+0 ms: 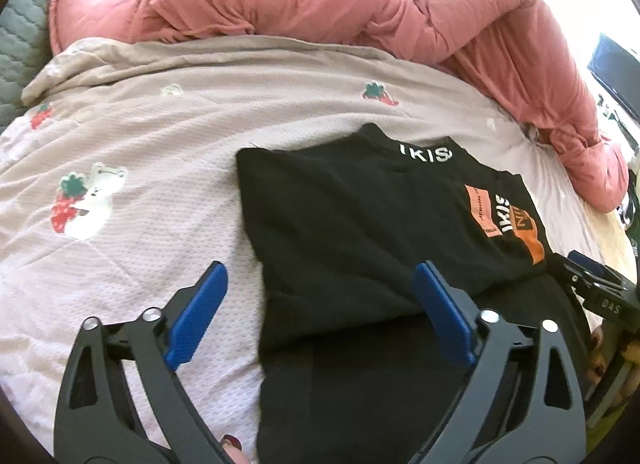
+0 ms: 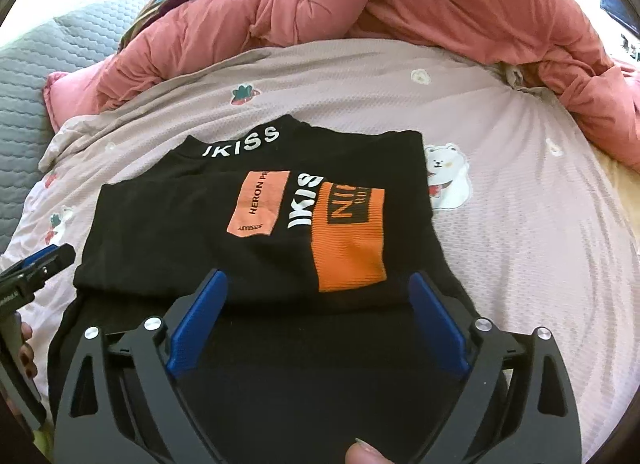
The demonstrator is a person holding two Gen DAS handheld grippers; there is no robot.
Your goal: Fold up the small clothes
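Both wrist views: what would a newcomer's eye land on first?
The folded black shirt with orange patches and white lettering lies mid-bed on the pale pink quilted bedspread with bear and strawberry prints. A rumpled salmon-pink puffy duvet is heaped along the far edge. In the foreground, the right claw and the left claw hang open above the shirt's near edge, blue pads apart, gripping nothing.
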